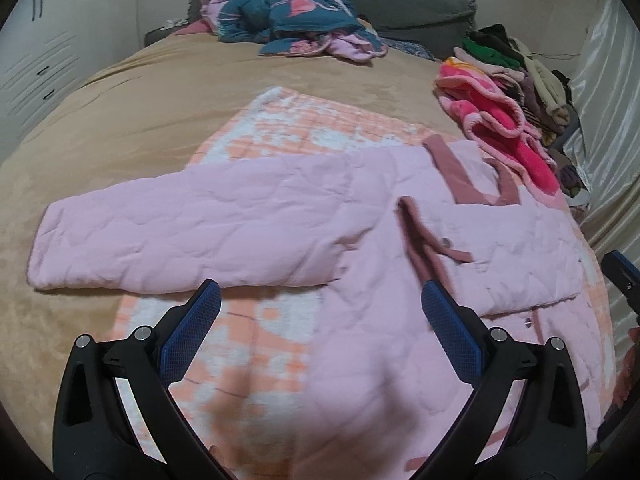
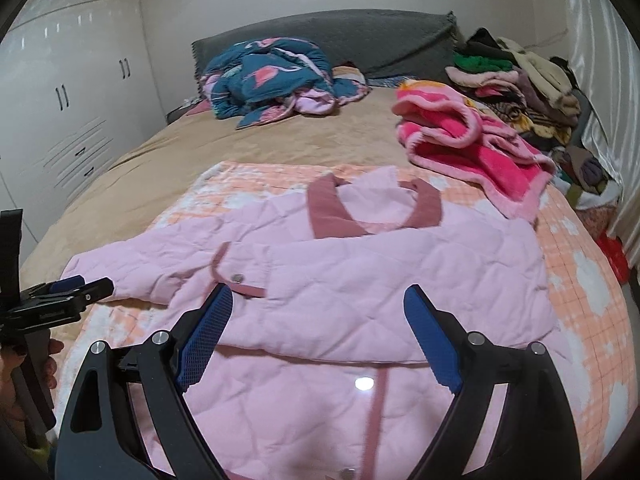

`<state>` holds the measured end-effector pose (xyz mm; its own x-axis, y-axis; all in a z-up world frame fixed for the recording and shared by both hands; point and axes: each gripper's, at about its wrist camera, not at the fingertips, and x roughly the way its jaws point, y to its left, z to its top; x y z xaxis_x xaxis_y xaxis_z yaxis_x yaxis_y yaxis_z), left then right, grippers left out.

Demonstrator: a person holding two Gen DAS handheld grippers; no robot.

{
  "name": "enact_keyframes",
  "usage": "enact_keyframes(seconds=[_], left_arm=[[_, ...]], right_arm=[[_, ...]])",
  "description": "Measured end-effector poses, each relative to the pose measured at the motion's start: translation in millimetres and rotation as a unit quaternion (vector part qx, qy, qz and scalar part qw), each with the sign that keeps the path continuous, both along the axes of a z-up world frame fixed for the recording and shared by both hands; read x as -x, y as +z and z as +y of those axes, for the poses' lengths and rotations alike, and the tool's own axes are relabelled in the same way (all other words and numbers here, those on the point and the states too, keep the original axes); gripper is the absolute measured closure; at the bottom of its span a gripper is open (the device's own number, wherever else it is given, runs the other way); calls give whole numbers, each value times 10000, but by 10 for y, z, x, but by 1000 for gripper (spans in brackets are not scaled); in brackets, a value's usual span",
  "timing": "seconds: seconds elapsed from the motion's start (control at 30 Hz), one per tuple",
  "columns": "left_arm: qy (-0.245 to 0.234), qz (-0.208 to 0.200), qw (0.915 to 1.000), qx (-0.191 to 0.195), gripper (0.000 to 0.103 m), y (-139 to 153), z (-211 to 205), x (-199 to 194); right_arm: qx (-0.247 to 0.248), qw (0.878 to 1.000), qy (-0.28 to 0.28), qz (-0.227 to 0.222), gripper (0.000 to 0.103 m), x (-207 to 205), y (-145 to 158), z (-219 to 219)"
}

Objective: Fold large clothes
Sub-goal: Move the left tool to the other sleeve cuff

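A pale pink quilted jacket (image 1: 248,216) with a darker pink collar (image 1: 456,172) lies flat on an orange-and-white checked blanket (image 1: 304,136) on the bed. One sleeve lies across the body toward the left in the left wrist view. My left gripper (image 1: 320,300) hovers above the jacket's lower part, jaws wide open, nothing between them. The right wrist view shows the same jacket (image 2: 360,280) and its collar (image 2: 372,208), with my right gripper (image 2: 318,304) open and empty above the folded-over front. The left gripper (image 2: 72,288) shows at that view's left edge, held by a hand (image 2: 24,364).
A blue flamingo-print quilt (image 2: 272,76) is bunched at the head of the tan bed (image 2: 160,152). A bright pink fleece garment (image 2: 472,148) and a pile of mixed clothes (image 2: 516,76) lie at the right. White wardrobes (image 2: 68,92) stand on the left, a shiny curtain (image 2: 600,60) on the right.
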<state>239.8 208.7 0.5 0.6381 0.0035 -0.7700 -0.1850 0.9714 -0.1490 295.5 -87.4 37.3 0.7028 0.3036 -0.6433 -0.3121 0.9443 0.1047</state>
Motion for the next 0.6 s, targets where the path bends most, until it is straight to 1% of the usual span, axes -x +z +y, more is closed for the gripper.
enact_keyframes(seconds=[0.17,0.27,0.4,0.6], left_arm=[[204,45,9998,-36,9,-32,302,88],[325,98,9994,28,9,-74,489,145],[458,176,9988,-14,9,-134,697,202],[766,221,9968,54,9,-212,1039,332]], right_arm=[[-30,9998,186,-70,16,100,83,349],[-15,9994,343,-96,16,156,129,576],[104,9979,611,-213,16,226,189,916],[203,9954,920,-159,16,261,151,1310]])
